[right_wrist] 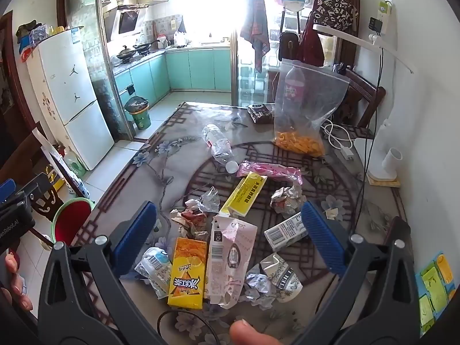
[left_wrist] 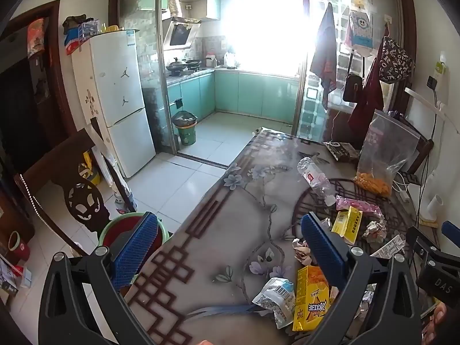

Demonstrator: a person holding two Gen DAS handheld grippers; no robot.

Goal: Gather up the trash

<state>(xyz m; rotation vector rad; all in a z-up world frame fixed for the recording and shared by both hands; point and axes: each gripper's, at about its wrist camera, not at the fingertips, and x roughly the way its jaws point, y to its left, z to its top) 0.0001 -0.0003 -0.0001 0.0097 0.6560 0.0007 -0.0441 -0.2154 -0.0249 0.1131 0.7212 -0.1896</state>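
While both grippers, left [left_wrist: 230, 247] and right [right_wrist: 227, 235], gape empty, we hover over litter beside the yellow carton [right_wrist: 188, 273] (bin [right_wrist: 73, 221] waits leftward).

Table [right_wrist: 149, 166] under a glossy cover printed with flowers and dark lattice. Strewn across it: clear plastic bottle [right_wrist: 218, 146] on its side, pink wrapper [right_wrist: 270, 171] just beside its cap, yellow box [right_wrist: 244, 194] touching that wrapper. Nearer the front, orange-yellow drink carton [right_wrist: 188, 273] lying flat, pale pink carton [right_wrist: 231, 254] alongside it, silver-blue pouch [right_wrist: 153, 267] on the other side. Crumpled foil balls [right_wrist: 286, 198] scattered between. White barcoded box [right_wrist: 284, 231] nearby. Zip bag [right_wrist: 304, 115] with orange pieces toward the far end, black packet [right_wrist: 260, 112] beside it.
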